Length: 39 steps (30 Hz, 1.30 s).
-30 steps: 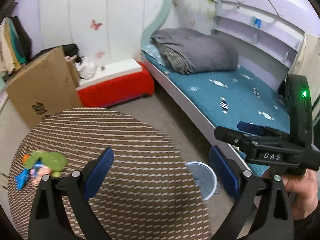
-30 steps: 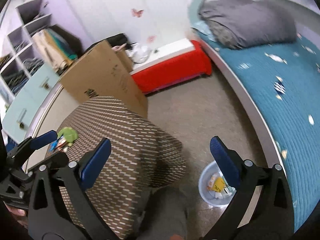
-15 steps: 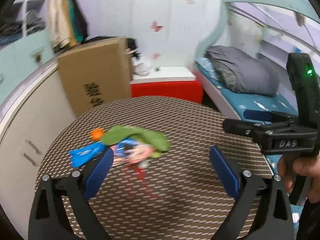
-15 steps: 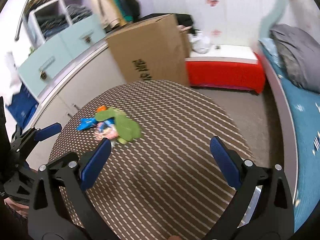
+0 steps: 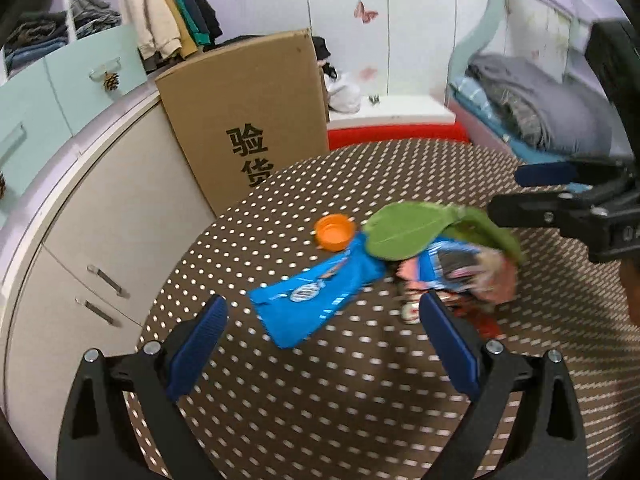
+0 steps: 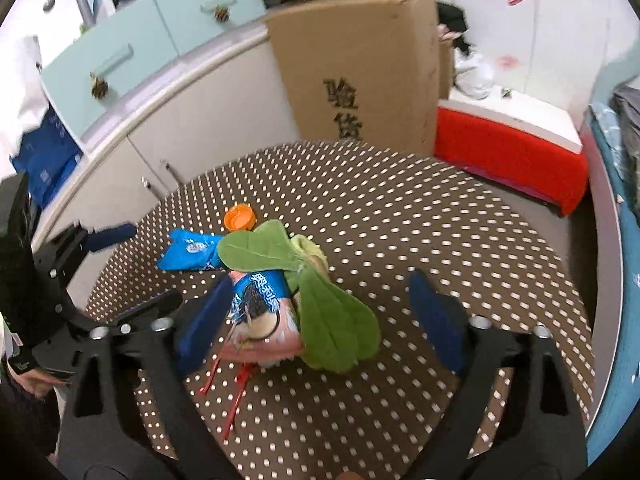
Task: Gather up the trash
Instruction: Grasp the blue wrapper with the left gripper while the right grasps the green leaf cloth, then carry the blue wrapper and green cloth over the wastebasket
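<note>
Bare table (image 6: pixel 420 240) lies right of the trash pile (image 6: pixel 280 280); my left gripper (image 6: pixel 80 264) crowds its left, the box (image 6: pixel 360 60) stands behind.

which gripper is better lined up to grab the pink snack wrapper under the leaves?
Right. The right gripper already brackets the pink snack wrapper and green leaves; its jaws are closing, not yet pressing. The left gripper is open, framing the blue wrapper instead.

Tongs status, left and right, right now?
Left tongs: open, holding nothing, above the blue wrapper.
Right tongs: closing, not gripping yet; pink snack bag and green leaves between the pads.
</note>
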{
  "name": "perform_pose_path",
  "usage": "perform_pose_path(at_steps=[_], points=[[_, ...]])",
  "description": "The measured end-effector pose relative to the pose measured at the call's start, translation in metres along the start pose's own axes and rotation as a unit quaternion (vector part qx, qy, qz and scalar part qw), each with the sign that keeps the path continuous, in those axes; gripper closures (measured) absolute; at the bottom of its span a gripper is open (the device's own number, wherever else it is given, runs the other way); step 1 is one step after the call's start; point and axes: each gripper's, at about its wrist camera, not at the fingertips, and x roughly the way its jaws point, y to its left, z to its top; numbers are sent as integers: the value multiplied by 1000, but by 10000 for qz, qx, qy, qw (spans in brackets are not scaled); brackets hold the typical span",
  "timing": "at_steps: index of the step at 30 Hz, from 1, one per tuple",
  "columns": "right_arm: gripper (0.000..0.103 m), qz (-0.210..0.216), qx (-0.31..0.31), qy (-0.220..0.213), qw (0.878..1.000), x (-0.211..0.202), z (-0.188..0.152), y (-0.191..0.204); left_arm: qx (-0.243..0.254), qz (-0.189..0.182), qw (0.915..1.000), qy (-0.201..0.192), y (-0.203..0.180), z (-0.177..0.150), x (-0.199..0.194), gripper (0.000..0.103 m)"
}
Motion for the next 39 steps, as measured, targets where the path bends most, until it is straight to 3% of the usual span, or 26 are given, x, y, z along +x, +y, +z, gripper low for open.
perform_pose_path(at_steps=[3, 5, 7, 8, 10, 13, 15, 19, 27, 33, 39], points=[[43, 42, -34, 239, 9997, 20, 0, 1, 307, 40, 9994, 166, 2, 2, 19, 9], [62, 115, -47, 395, 9991, 32, -1, 1, 418, 37, 9988, 249, 1, 1, 27, 10], [78, 255, -17, 376, 9990, 32, -2, 0, 434, -118, 9982, 394, 1, 3, 36, 34], [83, 248, 3, 359, 9990, 30, -2, 0, 335, -273, 9983, 383, 4, 4, 37, 39], [87, 234, 31, 260, 9994, 21, -5, -3, 134, -594, 9971, 455, 8, 8, 38, 68], [88, 181, 151, 56, 9997, 0, -11, -12, 27, -638, 9972, 382, 6, 8, 30, 86], [88, 157, 267, -88, 9995, -15, -16, -18, -125, -702, 9969, 344, 6, 5, 24, 91], [88, 96, 491, -416, 9979, -53, -30, -34, -507, -824, 9951, 217, 5, -3, 4, 95], [88, -6, 692, -917, 9934, -120, -53, -54, -731, -1114, 9910, -100, -23, -12, -44, 96], [88, -15, 760, -1448, 9865, -183, -76, -70, -574, -1322, 9890, -325, -56, -3, -78, 96], [88, -370, 911, -1988, 9751, -255, -106, -103, -316, -1692, 9829, -649, -112, 20, -113, 96]])
